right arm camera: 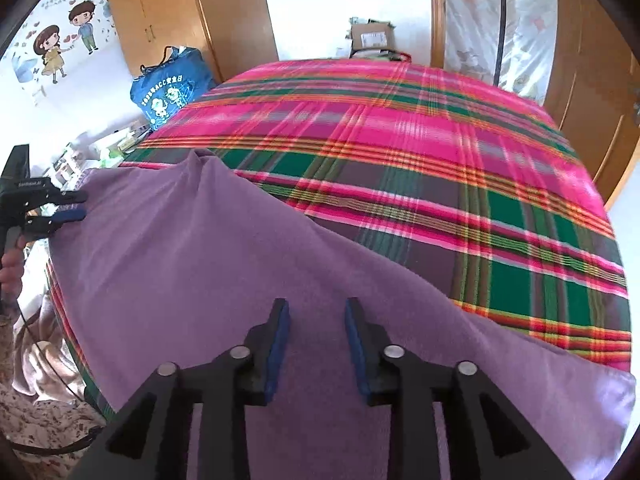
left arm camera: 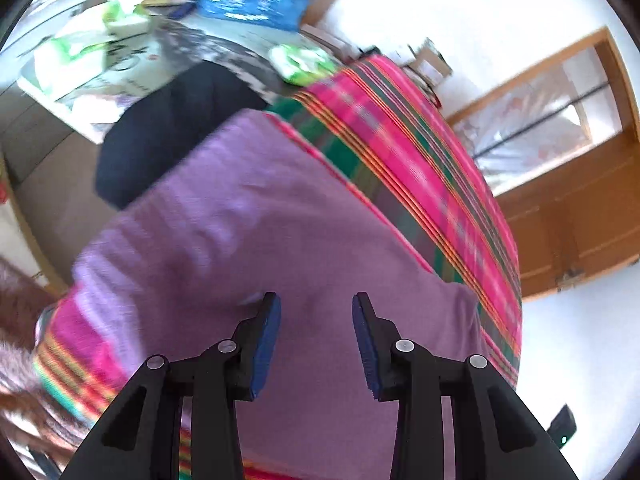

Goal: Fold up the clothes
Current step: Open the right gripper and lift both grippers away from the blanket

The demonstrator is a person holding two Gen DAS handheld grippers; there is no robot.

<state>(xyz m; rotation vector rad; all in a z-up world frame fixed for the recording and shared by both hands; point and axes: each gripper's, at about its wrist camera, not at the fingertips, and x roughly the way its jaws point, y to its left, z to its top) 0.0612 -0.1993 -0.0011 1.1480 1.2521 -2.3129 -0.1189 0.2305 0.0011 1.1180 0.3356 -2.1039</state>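
Purple garment point(right arm camera: 208, 264): near edge cut off by frame bottom.
Bedside clutter point(left arm camera: 120, 20): motion-blurred, items unidentifiable.
Hand point(right arm camera: 12, 268): mostly outside left edge.

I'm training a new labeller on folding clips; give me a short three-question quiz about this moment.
1. True or false: the right tool is clamped on the purple garment.
2. What lies under the garment? A) bare wood B) plaid blanket C) white sheet
3. Fill in: in the right wrist view, the left tool sits at the garment's ____ edge.

Key: 1 false, its jaws stand apart; 2 B; 3 left.
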